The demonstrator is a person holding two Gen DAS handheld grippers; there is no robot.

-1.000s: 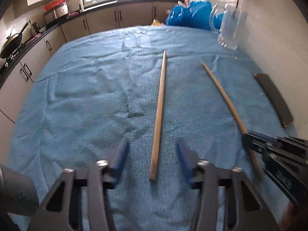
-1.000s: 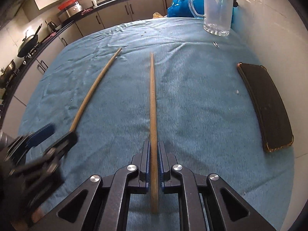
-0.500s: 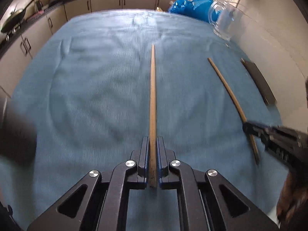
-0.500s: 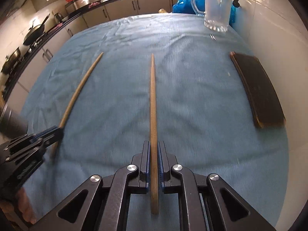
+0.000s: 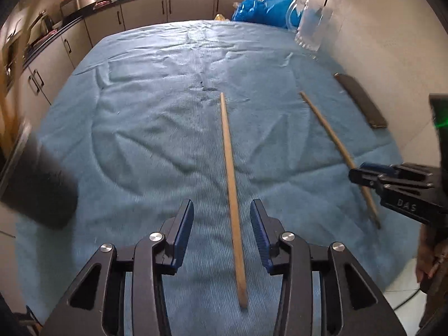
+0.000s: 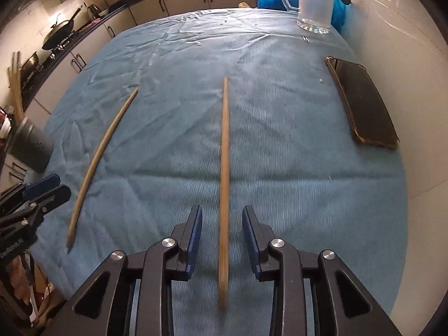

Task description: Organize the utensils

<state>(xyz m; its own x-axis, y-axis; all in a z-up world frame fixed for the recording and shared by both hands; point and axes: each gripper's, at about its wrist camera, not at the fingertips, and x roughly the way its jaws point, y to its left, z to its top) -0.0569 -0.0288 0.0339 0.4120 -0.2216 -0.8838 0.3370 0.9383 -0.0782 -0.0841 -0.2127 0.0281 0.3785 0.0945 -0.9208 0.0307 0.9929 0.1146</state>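
left gripper point(image 5: 221, 235): fingers apart and opening; left chopstick lies between them, pads not pressing on it
right gripper point(image 6: 222, 238): fingers apart and opening; right chopstick sits between them, no pad contact, stick blurred
left chopstick point(image 5: 231, 182): wooden, lying on the blue cloth, thick end near the left gripper, thin end pointing away toward the cabinets
right chopstick point(image 6: 224, 168): wooden, running roughly straight away from the right gripper over the cloth; cannot tell if its near end rests on the cloth
spacing: the two sticks are well apart, roughly side by side, near ends at the front edge of the tabletop
blue cloth point(image 6: 280, 145): wrinkled, covers the tabletop
glass mug point(image 6: 315, 2): upright, far right corner of the cloth, near the wall
dark flat pad point(image 6: 364, 103): on the cloth's right edge beside the wall
blue plastic bag point(image 5: 260, 11): behind the mug, off the far end
dark cylinder point(image 6: 30, 151): at the left edge of the tabletop, blurred
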